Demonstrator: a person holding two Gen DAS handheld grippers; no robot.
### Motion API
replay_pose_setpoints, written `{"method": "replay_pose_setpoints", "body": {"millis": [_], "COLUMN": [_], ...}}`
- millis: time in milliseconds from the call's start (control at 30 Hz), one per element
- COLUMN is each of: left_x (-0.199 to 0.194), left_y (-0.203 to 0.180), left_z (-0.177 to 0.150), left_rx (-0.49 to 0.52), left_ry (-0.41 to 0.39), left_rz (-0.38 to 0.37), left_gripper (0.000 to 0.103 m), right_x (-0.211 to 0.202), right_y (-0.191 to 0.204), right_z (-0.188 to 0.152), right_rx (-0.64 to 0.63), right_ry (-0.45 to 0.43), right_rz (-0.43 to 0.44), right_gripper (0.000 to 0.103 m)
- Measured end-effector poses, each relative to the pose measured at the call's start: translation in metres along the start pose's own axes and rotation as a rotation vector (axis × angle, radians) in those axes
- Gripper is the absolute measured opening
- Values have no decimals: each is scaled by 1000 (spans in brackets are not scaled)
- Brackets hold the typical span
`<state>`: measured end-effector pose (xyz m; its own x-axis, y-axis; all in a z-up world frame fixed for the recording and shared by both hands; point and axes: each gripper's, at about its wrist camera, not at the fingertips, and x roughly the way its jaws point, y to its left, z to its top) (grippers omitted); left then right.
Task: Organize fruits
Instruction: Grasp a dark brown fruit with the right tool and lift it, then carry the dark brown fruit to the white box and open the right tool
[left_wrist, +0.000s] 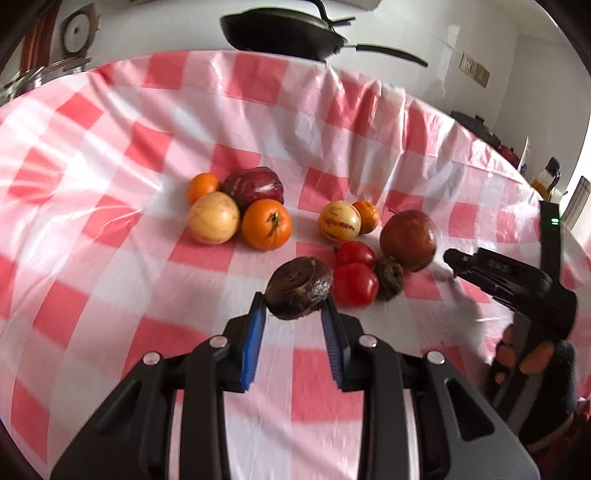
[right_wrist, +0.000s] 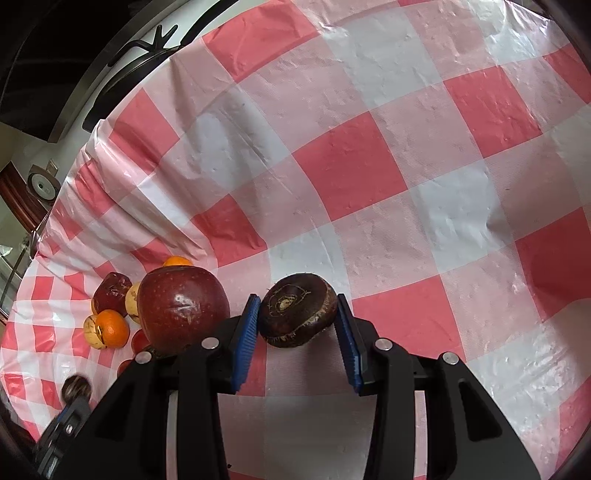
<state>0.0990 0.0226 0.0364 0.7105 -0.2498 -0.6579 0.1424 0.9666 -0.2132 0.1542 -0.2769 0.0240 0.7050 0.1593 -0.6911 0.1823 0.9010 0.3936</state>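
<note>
On a bench draped in a red-and-white checked cloth (left_wrist: 147, 258), the left gripper (left_wrist: 295, 310) holds a dark, wrinkled fruit (left_wrist: 299, 291) between its blue-padded fingers (left_wrist: 255, 339), clamped near the fingertips and lifted above the cloth; the right gripper (right_wrist: 297, 314) likewise pinches a second dark brown fruit (right_wrist: 297, 310) between its fingers (right_wrist: 245, 332), a red apple (right_wrist: 183, 308) just beside its left finger; behind lie two loose clusters of fruit: oranges, pale yellow fruits, a dark red one, and two tomatoes (left_wrist: 354, 273); a black pan (left_wrist: 284, 35) sits at the far edge.
</note>
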Motion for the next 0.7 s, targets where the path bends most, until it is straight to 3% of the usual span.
{"method": "replay_pose_setpoints", "body": {"millis": [233, 467, 700], "left_x": [-53, -105, -153], "left_y": [15, 40, 75], "left_z": [-31, -71, -109], "left_rx": [-76, -150, -181], "left_ry": [-52, -52, -66], "left_rz": [-8, -12, 20], "left_gripper": [31, 31, 31], "right_x": [-3, -13, -47], "right_y": [-3, -4, 25], "right_z": [1, -1, -46], "right_rx": [14, 16, -86], "right_ry": [-14, -45, -38], "right_rz": [-3, -32, -81], "right_gripper": [40, 40, 40]}}
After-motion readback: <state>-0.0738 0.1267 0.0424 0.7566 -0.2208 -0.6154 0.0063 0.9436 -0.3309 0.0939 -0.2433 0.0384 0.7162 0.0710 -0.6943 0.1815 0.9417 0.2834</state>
